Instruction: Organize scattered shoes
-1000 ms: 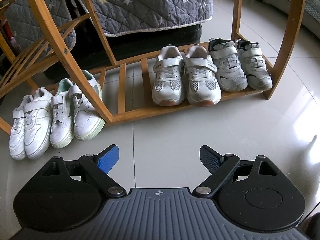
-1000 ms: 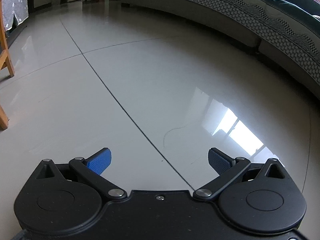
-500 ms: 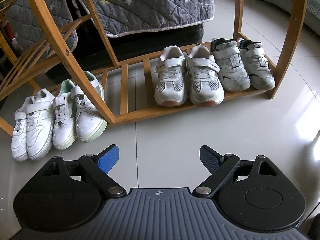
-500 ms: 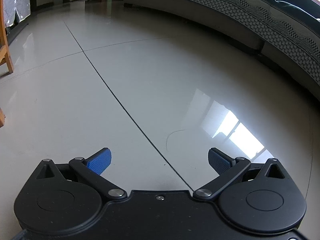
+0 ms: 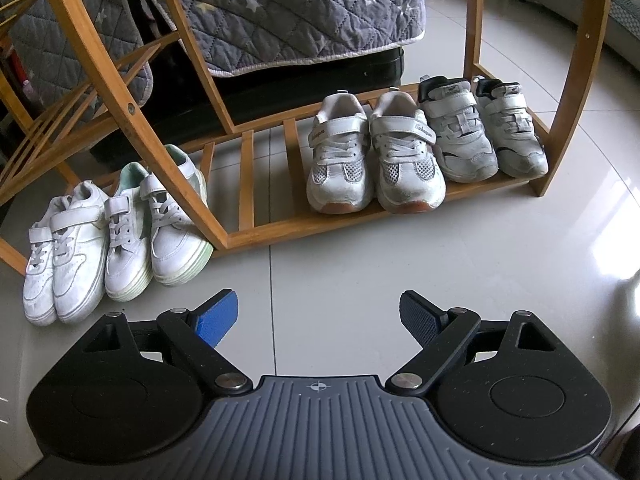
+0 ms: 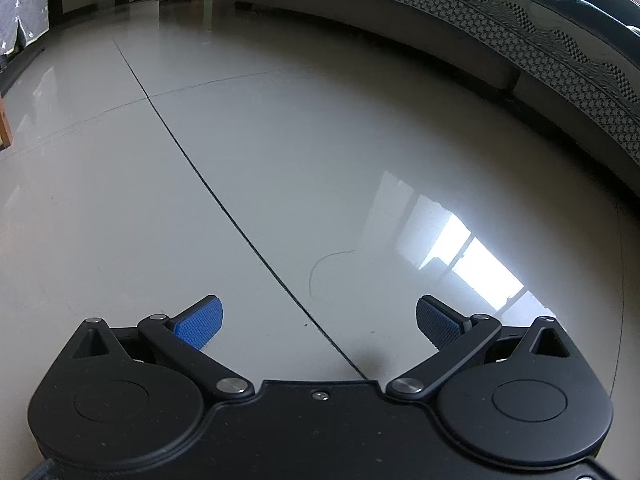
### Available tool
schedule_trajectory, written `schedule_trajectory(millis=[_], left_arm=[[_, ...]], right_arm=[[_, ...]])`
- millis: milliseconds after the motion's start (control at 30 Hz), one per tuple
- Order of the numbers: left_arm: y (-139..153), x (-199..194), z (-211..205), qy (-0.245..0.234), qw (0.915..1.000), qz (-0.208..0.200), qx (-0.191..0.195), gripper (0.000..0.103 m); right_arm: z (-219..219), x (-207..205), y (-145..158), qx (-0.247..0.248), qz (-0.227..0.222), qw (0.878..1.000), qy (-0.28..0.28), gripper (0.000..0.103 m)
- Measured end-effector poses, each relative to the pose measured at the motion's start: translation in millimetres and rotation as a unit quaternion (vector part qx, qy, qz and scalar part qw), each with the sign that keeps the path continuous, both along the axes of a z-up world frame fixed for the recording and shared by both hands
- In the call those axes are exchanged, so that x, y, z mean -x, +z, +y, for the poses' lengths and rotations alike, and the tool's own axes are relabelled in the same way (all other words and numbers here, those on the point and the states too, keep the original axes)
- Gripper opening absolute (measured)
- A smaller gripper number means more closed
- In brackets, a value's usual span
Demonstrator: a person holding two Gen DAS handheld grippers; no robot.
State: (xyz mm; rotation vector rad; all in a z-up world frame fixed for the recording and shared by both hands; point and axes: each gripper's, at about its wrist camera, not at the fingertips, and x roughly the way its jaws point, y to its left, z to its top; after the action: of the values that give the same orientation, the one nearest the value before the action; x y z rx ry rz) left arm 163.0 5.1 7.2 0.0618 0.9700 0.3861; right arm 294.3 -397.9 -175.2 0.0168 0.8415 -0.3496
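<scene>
In the left wrist view a wooden rack (image 5: 448, 204) holds two pairs of shoes on its bottom shelf: a white mesh pair (image 5: 376, 164) and a white pair with black trim (image 5: 484, 128) to its right. Two more pairs stand on the floor at the rack's left end: a white pair (image 5: 60, 256) and a white pair with green soles (image 5: 156, 220). My left gripper (image 5: 318, 316) is open and empty above the floor in front of the rack. My right gripper (image 6: 316, 320) is open and empty over bare floor; no shoes show in its view.
A grey quilted blanket with stars (image 5: 296, 12) hangs over the rack. A second wooden frame (image 5: 36, 120) stands at the left. A long dark sofa (image 6: 520, 24) curves along the right. Glossy tile floor (image 6: 280, 152) lies between them.
The left gripper's view has shifted, so the rack and shoes sit further right in frame. The right gripper has turned slightly right. Both stay open and empty.
</scene>
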Motion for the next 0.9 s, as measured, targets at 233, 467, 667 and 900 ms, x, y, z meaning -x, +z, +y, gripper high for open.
schedule_trajectory(millis=[233, 467, 667, 900], left_arm=[[0.5, 0.4, -0.6, -0.004, 1.0000, 0.002, -0.002, 0.089], [0.3, 0.6, 0.5, -0.008, 1.0000, 0.001, -0.004, 0.089], [0.6, 0.4, -1.4, -0.010, 0.9999, 0.003, -0.009, 0.089], [1.7, 0.6, -0.5, -0.010, 0.9999, 0.003, -0.010, 0.089]], right_arm=[[0.9, 0.0, -2.0, -0.005, -0.004, 1.000, -0.005, 0.103], [-2.3, 1.1, -4.1, -0.012, -0.013, 1.000, -0.008, 0.103], [-5.6, 4.0, -6.6, -0.030, -0.024, 0.999, -0.015, 0.103], [-11.5, 8.7, -9.2, -0.053, -0.036, 0.998, -0.023, 0.103]])
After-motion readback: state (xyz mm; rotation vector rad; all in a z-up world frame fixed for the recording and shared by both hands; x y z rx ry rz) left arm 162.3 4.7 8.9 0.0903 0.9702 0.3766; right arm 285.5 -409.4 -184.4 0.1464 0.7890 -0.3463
